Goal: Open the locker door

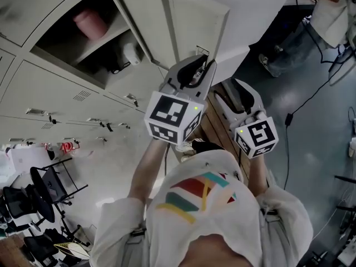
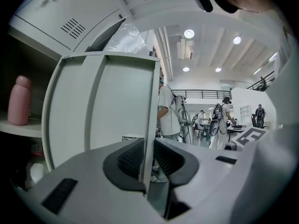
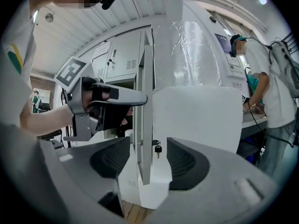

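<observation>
Left gripper (image 1: 194, 65): its jaws are closing tight on the free vertical edge of the grey sheet-metal locker door (image 1: 189, 21). The thin edge is running straight up between the ribbed pads (image 2: 133, 157), apparently so the door can be swung by its rim.

Right gripper (image 1: 236, 93): its jaws are standing wide apart and gripping nothing. It is hovering just right of the left gripper, with the door's edge (image 3: 144, 101) lining up in its gap a little ahead. This looks like a ready position rather than a hold.

Door: it is standing well open, swinging out from the locker toward both grippers. Its inner face (image 2: 107, 111) is filling the space left of the left gripper's jaws.

Key: a small dark key (image 3: 158, 149) is hanging from the door's lock, just beyond the right gripper's jaws.

Locker interior: far left of the left gripper, a pink cylindrical bottle (image 2: 19, 101) is standing upright on the locker shelf (image 2: 18, 129).

Progress: judging by the wide gap, the opening is looking nearly done.
</observation>
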